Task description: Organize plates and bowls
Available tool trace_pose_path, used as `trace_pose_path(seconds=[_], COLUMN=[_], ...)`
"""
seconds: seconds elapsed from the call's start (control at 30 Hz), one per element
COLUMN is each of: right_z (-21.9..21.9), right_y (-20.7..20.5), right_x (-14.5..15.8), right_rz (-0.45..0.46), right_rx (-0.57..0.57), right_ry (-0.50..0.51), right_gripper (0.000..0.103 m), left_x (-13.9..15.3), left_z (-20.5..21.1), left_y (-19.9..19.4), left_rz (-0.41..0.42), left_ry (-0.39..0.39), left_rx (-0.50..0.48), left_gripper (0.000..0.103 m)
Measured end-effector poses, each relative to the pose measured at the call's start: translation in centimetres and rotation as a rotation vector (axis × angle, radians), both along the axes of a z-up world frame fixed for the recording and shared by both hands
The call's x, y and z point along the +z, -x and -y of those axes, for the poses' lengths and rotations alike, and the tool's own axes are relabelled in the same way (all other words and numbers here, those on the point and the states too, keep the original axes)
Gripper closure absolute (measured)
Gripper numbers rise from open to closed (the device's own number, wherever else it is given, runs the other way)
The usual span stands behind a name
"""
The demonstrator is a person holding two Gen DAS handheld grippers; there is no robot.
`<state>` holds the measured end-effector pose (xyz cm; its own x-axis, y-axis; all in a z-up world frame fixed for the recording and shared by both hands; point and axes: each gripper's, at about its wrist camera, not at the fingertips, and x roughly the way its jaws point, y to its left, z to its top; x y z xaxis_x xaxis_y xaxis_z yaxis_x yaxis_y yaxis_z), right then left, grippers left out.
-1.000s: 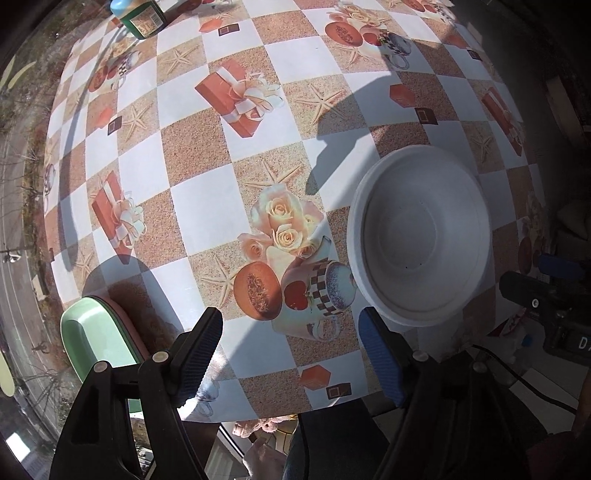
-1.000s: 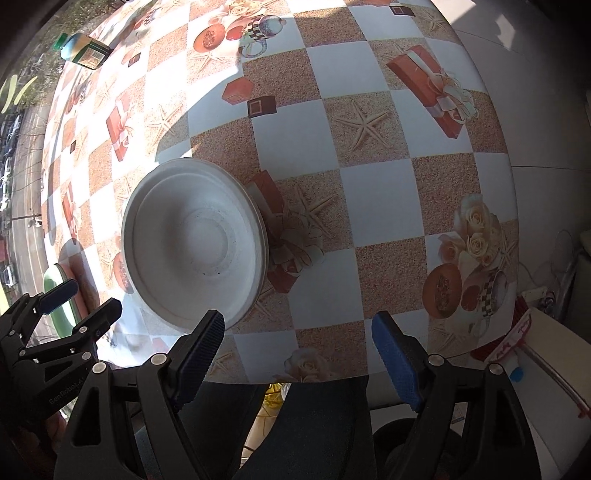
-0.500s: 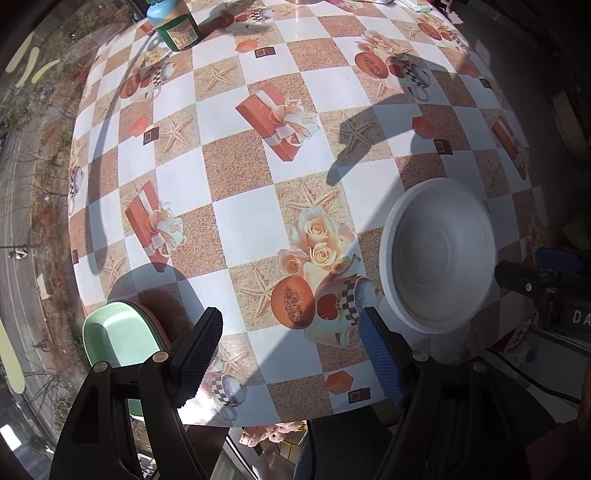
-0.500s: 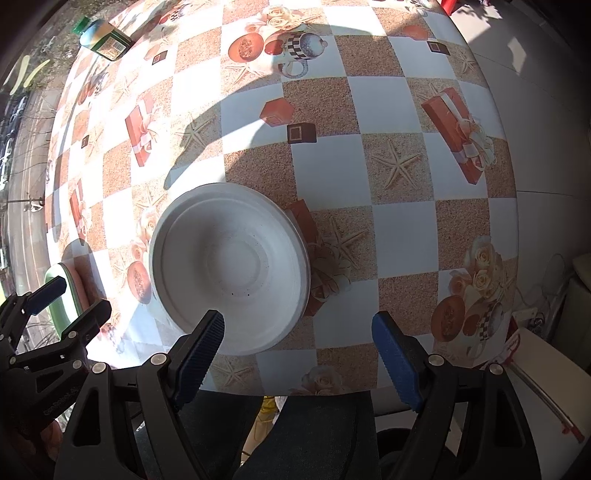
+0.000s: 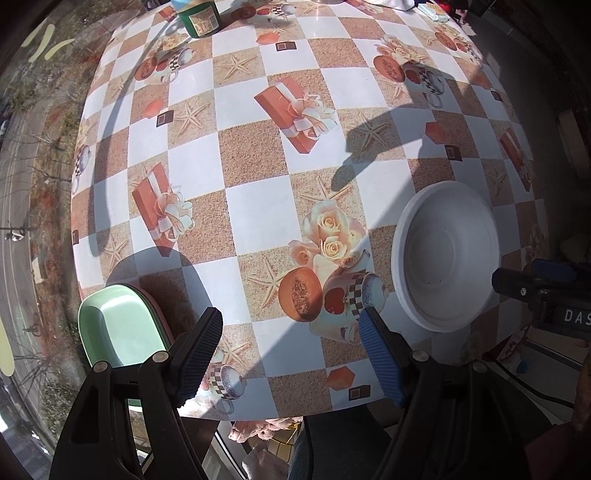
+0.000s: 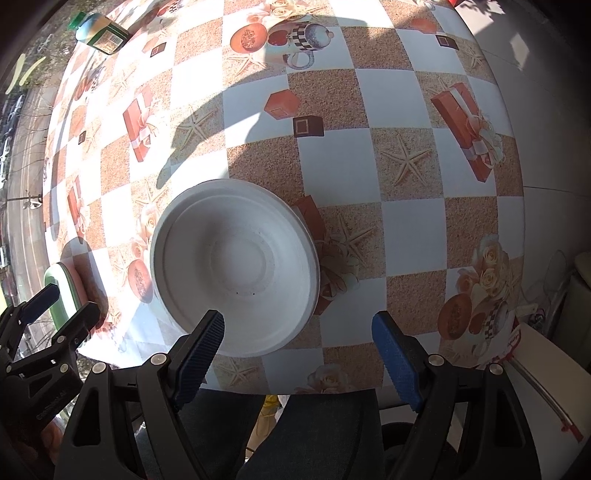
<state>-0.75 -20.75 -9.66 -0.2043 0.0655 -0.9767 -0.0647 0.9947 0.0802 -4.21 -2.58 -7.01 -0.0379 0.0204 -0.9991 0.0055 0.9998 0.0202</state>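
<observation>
A white bowl [image 5: 445,258] [image 6: 236,273] sits upright near the front edge of the patterned table [image 5: 255,199]. At the front left corner lies a green plate [image 5: 118,328] [image 6: 61,291] stacked on a pink one. My left gripper [image 5: 290,332] hangs open above the table between plate and bowl, holding nothing. My right gripper [image 6: 299,334] is open too, its left finger over the bowl's near rim, nothing between the pads. The right gripper's tip [image 5: 517,286] shows beside the bowl in the left wrist view.
A green-labelled jar [image 5: 197,16] [image 6: 103,35] stands at the far side of the table. The table's front edge runs just below both grippers, with a person's dark trousers [image 6: 317,435] beneath. White furniture [image 6: 546,373] stands off the right edge.
Both views have pulled back from the table, so bowl and plates look smaller. The bowl has shifted toward the middle of the right wrist view. Nothing was gripped or let go.
</observation>
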Motion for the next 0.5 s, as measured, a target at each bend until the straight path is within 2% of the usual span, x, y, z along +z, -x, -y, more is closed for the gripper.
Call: trace_pose_path(seconds=[0.5], right_z=[-0.4], right_y=[0.8], right_x=[-1.7], right_rz=[-0.060], right_rx=[0.027], right_ry=[0.052], right_gripper=[0.020], left_x=[-0.8], left_z=[-0.9], left_y=[0.4], left_rz=[-0.011], left_ry=[0.054], left_rx=[0.054], left_gripper=[0.024])
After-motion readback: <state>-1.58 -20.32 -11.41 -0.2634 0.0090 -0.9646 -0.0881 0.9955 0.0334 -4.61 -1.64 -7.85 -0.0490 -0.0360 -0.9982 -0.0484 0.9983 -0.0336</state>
